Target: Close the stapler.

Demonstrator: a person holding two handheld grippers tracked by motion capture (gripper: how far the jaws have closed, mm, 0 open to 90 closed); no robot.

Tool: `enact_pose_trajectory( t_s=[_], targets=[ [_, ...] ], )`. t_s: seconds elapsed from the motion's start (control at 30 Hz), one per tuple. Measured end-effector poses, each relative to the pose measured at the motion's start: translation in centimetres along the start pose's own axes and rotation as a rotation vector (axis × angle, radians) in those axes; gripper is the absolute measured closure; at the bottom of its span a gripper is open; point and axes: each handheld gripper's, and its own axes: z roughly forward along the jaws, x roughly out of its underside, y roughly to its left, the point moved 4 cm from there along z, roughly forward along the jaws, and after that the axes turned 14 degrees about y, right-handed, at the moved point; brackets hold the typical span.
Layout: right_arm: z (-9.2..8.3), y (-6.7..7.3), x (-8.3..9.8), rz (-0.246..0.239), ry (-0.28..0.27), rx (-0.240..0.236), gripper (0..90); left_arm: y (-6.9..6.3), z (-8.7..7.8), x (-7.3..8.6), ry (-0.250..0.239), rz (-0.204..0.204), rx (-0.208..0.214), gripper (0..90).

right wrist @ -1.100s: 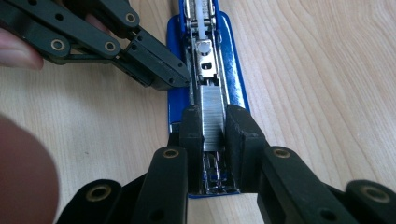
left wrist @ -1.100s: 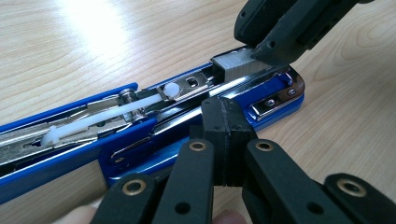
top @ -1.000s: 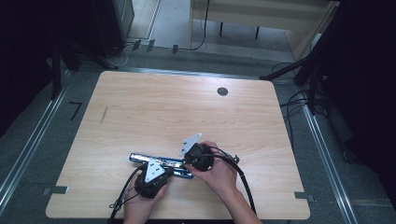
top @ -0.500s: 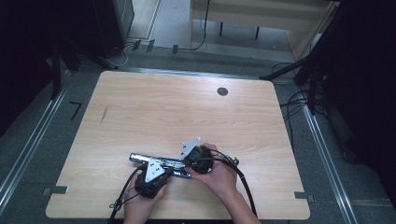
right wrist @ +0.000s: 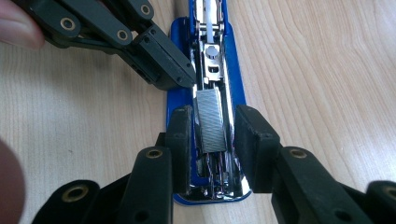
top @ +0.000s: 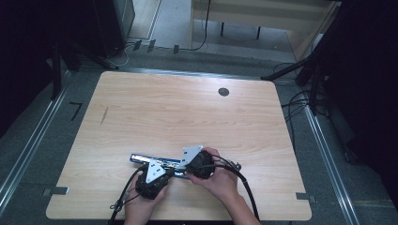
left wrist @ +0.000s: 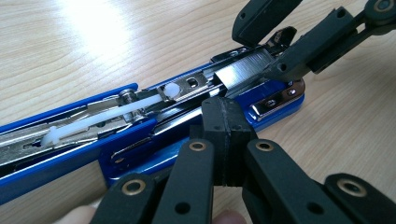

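A blue stapler (top: 159,162) lies opened out flat on the wooden surface (top: 187,112), near the person's edge, with both hand-held grippers over it. Its metal channel (left wrist: 140,100) faces up and acts as the container here: a strip of staples (right wrist: 209,121) sits in it toward the stapler's chrome end, directly between the right hand-held gripper's jaws, and the white plastic pusher rod (left wrist: 93,119) lies along the channel farther from that end.

The left hand-held gripper (left wrist: 227,140) has its jaws pressed fully together, pad against pad, with nothing between them. Its closed tip rests against the blue side of the stapler, just beside the channel and a little short of the staple strip. In the right gripper view this same closed tip (right wrist: 163,65) comes in from the upper left and meets the stapler's edge just beyond the staples.

The right hand-held gripper (right wrist: 212,140) has its jaws apart, one on each side of the stapler's chrome end, with the staple strip in the gap; they have just been opening. The pads stand close beside the stapler's sides without clearly pressing on it.

In the high view the left hand (top: 145,197) and the right hand (top: 220,180) come in from the near edge, close together, each wrapped around its gripper body, the left tilted forward and down, the right turned toward the left. Cables trail back toward the person.
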Motion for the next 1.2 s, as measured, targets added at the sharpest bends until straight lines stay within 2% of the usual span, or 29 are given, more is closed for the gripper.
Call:
enact_pose_trajectory(
  t_s=[0.17,0.3,0.37,0.5,0.67,0.93,1.1,1.2],
  targets=[
    [-0.1,0.1,0.0,-0.003,-0.026,0.001,69.0,0.0,0.0,0.0,0.002,0.002,0.0,90.0],
    [0.3,0.1,0.3,-0.001,-0.016,0.008,68.7,0.0,0.0,0.0,0.0,0.0,0.001,90.0],
    [0.6,0.2,0.5,-0.024,-0.011,0.038,68.0,0.0,0.0,0.0,0.0,0.0,0.0,90.0],
    [0.8,0.7,0.7,-0.032,-0.022,0.091,69.3,0.0,0.0,0.0,-0.001,-0.001,0.001,90.0],
    [0.2,0.7,0.8,-0.011,-0.097,0.069,69.6,0.0,0.0,0.0,-0.001,0.0,0.001,90.0],
    [0.6,0.9,0.6,-0.03,-0.09,0.044,69.0,0.0,0.0,0.0,0.0,-0.001,0.001,90.0],
    [0.7,1.0,0.4,-0.046,-0.087,0.062,69.6,0.0,0.0,0.0,0.0,0.0,-0.002,90.0],
    [0.8,1.0,0.5,-0.065,-0.094,0.083,73.3,0.0,0.0,0.0,-0.001,-0.002,0.001,90.0]
  ],
)
